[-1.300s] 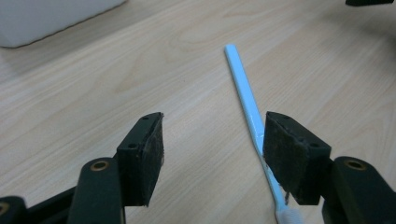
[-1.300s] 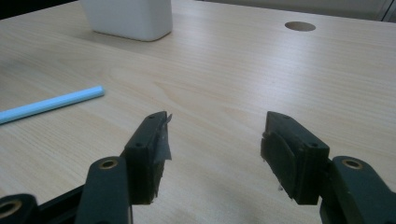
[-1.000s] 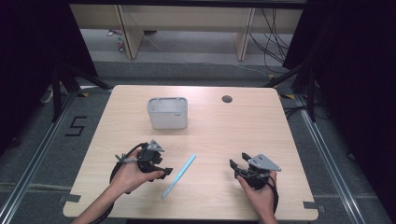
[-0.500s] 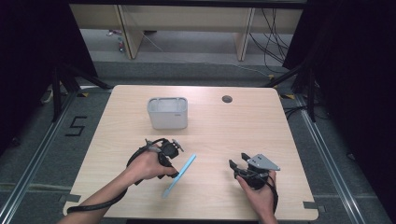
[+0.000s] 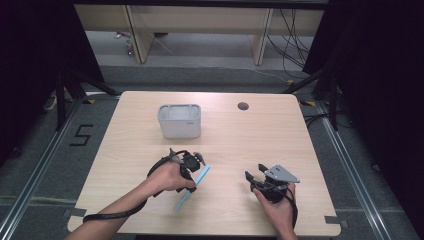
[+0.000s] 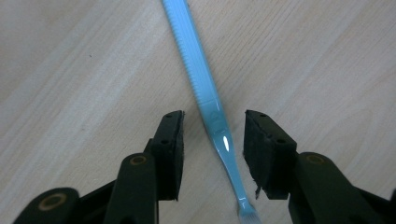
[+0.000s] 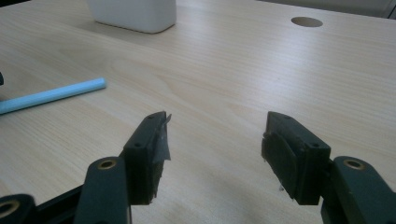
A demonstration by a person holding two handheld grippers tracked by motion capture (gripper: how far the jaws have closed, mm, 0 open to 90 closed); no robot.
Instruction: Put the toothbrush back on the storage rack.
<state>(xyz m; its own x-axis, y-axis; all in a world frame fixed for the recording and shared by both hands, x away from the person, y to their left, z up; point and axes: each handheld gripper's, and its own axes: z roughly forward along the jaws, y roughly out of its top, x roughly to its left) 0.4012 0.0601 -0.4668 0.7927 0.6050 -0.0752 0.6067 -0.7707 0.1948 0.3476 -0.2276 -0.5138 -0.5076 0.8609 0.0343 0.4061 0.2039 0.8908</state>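
Jaws of the left hand-held gripper have just been closing astride the blue toothbrush on the desk, pads not yet touching, so pickup appears imminent; the right hand-held gripper gapes wide, idle.

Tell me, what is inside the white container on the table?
The white container looks empty near its rim in the high view; its front wall hides the bottom.
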